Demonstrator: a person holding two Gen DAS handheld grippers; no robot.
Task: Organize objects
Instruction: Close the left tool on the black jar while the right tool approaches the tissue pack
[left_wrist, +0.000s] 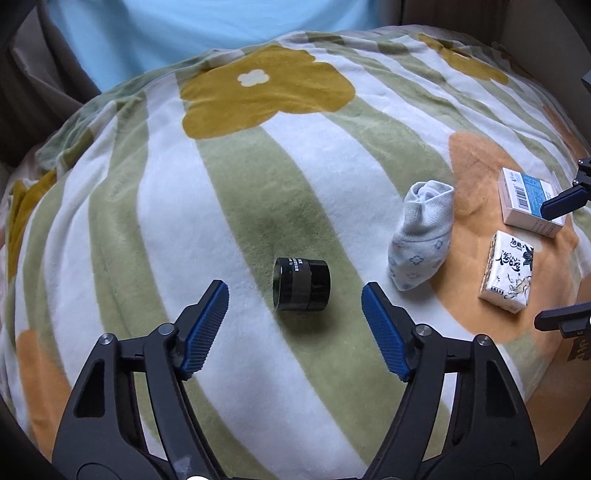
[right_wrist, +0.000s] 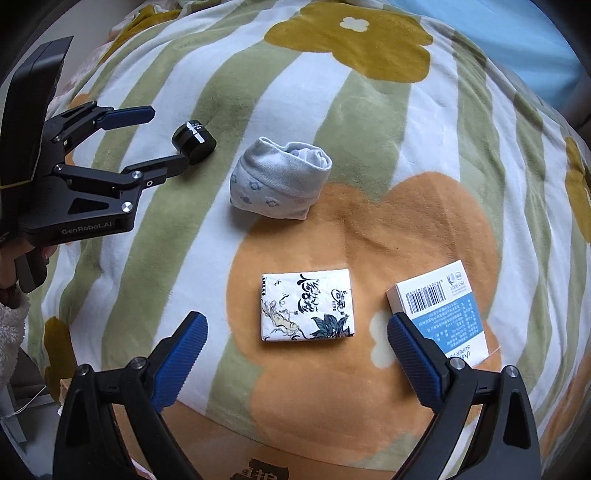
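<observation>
Left wrist, jar (left_wrist: 301, 283) between open gripper (left_wrist: 294, 301)

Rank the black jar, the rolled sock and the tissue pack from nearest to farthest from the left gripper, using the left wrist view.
1. Black jar: lying just ahead of the open left gripper.
2. Rolled sock: farther ahead, to the right.
3. Tissue pack: farthest right, on the orange patch.

bare blanket (left_wrist: 229, 206) left of the jar (left_wrist: 301, 283); sock (left_wrist: 423, 240) crowds its right.
</observation>
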